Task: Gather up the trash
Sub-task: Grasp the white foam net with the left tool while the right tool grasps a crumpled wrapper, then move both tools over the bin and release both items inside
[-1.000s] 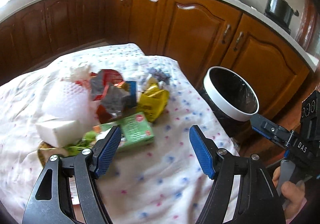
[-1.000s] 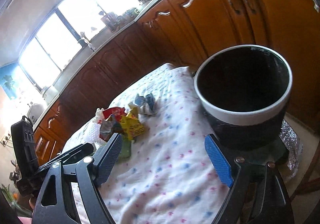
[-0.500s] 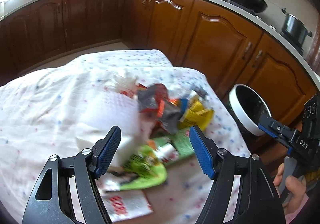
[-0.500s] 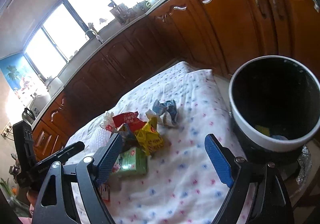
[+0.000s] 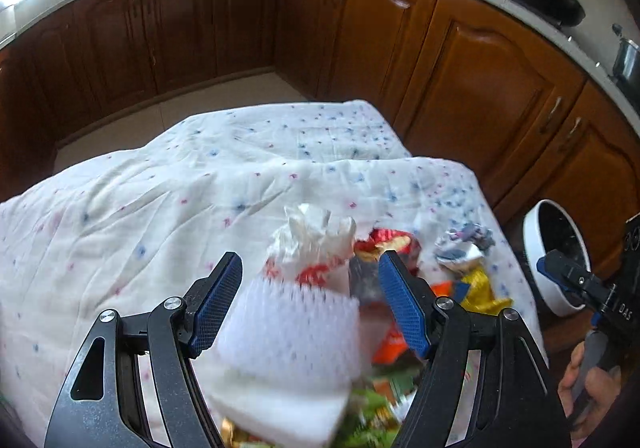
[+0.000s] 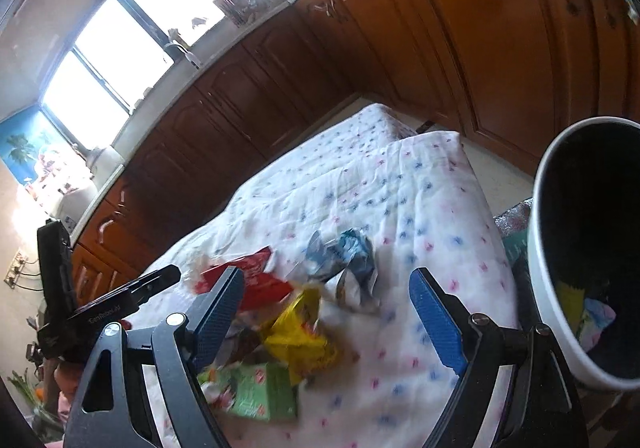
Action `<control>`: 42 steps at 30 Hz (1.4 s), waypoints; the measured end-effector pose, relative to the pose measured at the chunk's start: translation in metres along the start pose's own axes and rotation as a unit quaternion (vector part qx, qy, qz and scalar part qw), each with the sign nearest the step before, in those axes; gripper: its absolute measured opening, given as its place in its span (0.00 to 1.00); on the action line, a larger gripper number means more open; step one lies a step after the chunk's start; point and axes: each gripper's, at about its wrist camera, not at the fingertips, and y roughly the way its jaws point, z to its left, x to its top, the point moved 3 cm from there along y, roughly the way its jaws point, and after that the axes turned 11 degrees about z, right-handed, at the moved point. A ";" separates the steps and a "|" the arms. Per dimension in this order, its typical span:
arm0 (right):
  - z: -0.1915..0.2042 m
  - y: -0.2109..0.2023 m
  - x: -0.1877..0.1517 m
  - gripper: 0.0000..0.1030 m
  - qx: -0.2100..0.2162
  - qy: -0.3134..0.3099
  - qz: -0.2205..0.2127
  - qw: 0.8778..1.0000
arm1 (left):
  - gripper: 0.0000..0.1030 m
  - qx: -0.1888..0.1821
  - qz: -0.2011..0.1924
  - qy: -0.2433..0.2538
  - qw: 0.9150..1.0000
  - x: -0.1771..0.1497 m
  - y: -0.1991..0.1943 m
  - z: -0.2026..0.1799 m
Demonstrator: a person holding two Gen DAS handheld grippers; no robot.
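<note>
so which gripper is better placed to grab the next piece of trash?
Left, probably. The left gripper is open with the white foam wrap already between its fingers; the right gripper hangs open short of the yellow wrapper.

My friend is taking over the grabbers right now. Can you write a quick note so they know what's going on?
Left gripper: open, holding nothing, over the white foam wrap in the trash pile.
Right gripper: open, empty, above the yellow wrapper.
Still on the dotted cloth: red packet, green box, crumpled blue-and-silver wrapper, white plastic bag.
Bin: beside the table on the right, already with a few pieces inside.
Left to do: pick up each remaining piece and drop it in the bin.
</note>
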 end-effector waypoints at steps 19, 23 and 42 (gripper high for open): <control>-0.006 0.013 0.006 0.08 -0.030 -0.026 -0.001 0.999 | 0.14 0.031 0.003 0.037 0.999 0.017 0.026 -0.012; -0.005 -0.016 0.003 0.08 -0.026 -0.027 -0.028 0.999 | 0.14 0.017 -0.036 0.015 0.999 0.020 0.002 -0.005; -0.050 -0.119 -0.044 0.08 -0.071 -0.001 -0.078 0.994 | 0.14 -0.106 -0.092 0.072 0.987 -0.013 -0.071 -0.103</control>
